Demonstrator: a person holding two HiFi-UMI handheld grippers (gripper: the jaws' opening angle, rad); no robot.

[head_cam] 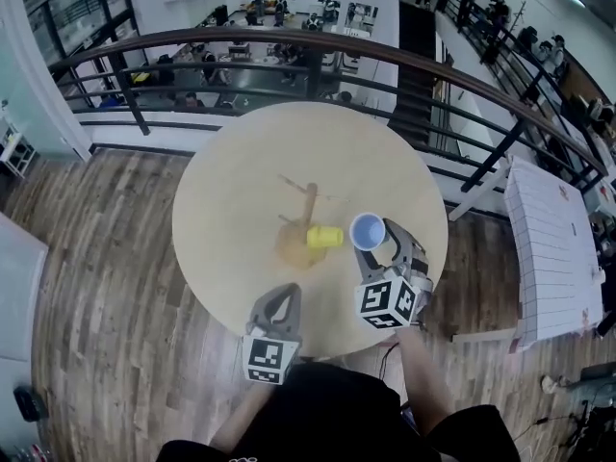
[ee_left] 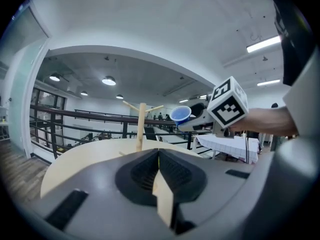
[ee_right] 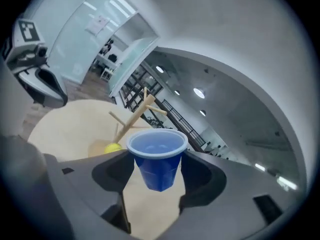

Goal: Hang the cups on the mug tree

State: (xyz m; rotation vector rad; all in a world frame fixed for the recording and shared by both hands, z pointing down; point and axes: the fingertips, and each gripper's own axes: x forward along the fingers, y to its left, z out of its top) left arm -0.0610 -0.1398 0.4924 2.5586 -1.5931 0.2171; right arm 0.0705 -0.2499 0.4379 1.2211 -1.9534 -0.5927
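My right gripper point(ee_right: 158, 171) is shut on a blue plastic cup point(ee_right: 157, 156), which stands upright and mouth up between the jaws. From the head view, the blue cup point(head_cam: 367, 230) hangs over the round table just right of the wooden mug tree point(head_cam: 309, 206). A yellow cup point(head_cam: 324, 237) lies on its side by the tree's base, and no cup hangs on the pegs. My left gripper point(ee_left: 159, 156) is shut with nothing in it, near the table's front edge. It faces the mug tree point(ee_left: 141, 126), with the blue cup point(ee_left: 180, 114) to the right.
The round beige table point(head_cam: 241, 162) stands next to a curved dark railing point(head_cam: 289, 41) with a drop to a lower floor behind it. A white table point(head_cam: 549, 248) stands at the right. Wooden floor surrounds the table.
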